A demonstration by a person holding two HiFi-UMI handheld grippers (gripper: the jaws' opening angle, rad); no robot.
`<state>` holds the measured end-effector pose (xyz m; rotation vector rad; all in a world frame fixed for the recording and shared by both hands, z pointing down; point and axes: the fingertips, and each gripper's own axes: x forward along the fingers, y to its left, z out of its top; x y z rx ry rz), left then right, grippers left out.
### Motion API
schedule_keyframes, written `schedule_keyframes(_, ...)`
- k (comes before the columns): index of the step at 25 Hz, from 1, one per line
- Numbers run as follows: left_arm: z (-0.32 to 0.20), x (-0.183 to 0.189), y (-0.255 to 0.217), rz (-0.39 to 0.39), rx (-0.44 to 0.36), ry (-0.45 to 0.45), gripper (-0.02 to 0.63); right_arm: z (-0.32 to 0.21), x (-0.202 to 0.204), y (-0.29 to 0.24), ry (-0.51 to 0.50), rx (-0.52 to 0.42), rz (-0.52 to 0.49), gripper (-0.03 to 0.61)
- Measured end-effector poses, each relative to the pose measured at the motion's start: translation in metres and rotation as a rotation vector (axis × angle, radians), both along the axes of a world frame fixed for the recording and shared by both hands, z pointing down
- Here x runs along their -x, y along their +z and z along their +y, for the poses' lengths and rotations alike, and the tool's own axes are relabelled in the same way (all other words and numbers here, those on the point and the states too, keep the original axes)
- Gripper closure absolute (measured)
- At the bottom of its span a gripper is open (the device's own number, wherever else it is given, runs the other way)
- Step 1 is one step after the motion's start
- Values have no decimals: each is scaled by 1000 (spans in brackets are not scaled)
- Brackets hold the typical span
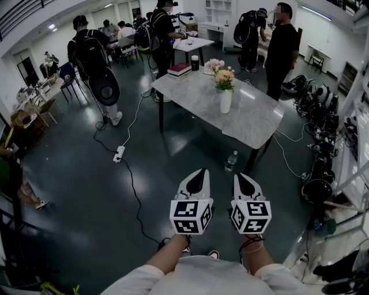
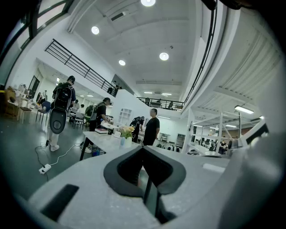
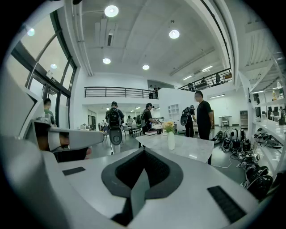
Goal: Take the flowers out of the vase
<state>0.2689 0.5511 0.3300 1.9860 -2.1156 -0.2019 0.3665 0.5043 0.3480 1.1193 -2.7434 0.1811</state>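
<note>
Left gripper [image 1: 201,174] and right gripper [image 1: 238,177] both pinched together, empty, well short of the vase [image 1: 225,101] — it stands upright on the table [image 1: 190,98], flowers [image 1: 223,76] in it. Best approach: walk up, spread one gripper, pinch stems just above the vase rim — lift straight.

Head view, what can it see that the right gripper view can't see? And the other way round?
Only the head view shows the water bottle standing on the floor and the white power strip lying there too. Only the right gripper view shows the round ceiling lights, the balcony railing and the tall windows. Both show the marble table, the white vase standing on it with the flowers in it, and a person in black next to the table.
</note>
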Motion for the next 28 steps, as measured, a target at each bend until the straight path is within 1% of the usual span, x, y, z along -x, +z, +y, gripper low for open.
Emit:
schedule_keyframes(10, -5, 4, -4, -13, -2, -2, 618, -6, 3, -4, -6, -6, 3, 575)
schedule_keyframes(14, -5, 9, -2, -23, 5, 2, 618, -7, 9, -4, -2, 28, -42, 574)
schedule_keyframes(20, 3, 37, 10, -11, 24, 0, 618, -6, 29, 8, 28, 59, -49, 574)
schedule_keyframes(23, 5, 57, 16, -7, 36, 10, 618, -5, 49, 13, 29, 75, -54, 574)
schedule_keyframes(28, 11, 86, 23, -15, 39, 37, 618, -2, 80, 16, 50, 65, -62, 574)
